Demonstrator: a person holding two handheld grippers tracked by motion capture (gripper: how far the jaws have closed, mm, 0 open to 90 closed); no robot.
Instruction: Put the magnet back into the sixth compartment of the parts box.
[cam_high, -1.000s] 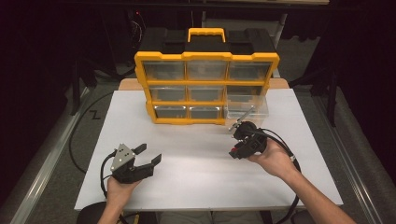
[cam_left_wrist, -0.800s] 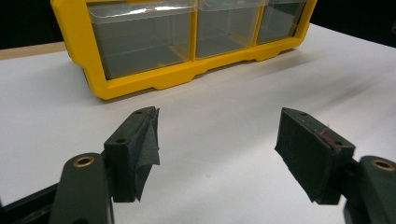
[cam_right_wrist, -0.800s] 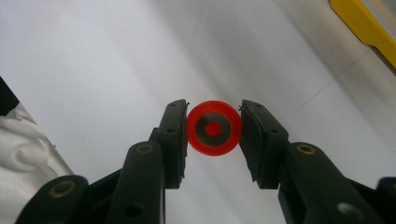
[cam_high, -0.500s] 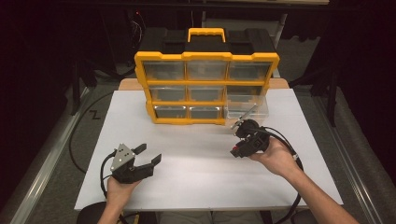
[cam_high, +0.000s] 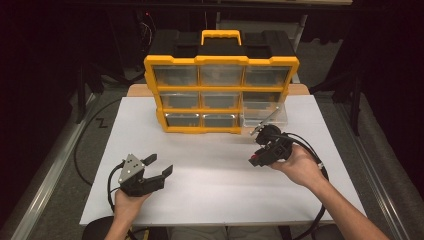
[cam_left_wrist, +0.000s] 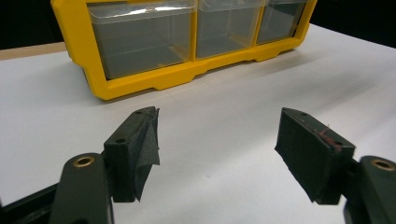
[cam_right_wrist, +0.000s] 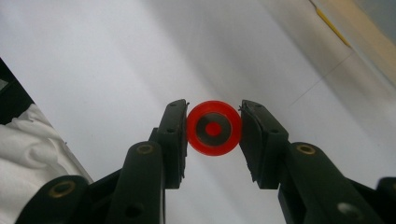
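A yellow and black organiser (cam_high: 221, 90) with clear drawers stands at the back of the white table (cam_high: 210, 165). Its lower right drawer (cam_high: 264, 116) is pulled out. My right gripper (cam_high: 256, 160) hovers just in front of that drawer, tilted down, shut on a small red disc (cam_right_wrist: 214, 128) with a grey ring and red centre; the disc (cam_high: 254, 160) peeks out red at the jaw tips. My left gripper (cam_high: 160, 167) rests near the table's front left, open, with nothing between its fingers (cam_left_wrist: 140, 149). The organiser's bottom row (cam_left_wrist: 187, 42) lies ahead of it.
A wooden board (cam_high: 140, 90) sticks out from under the organiser at the back. Black cables trail from both grippers off the table's front edge. The floor beside the table holds a metal rail (cam_high: 45, 195) on the left.
The right gripper has shifted slightly with the disc held in it. The left gripper has stayed still.
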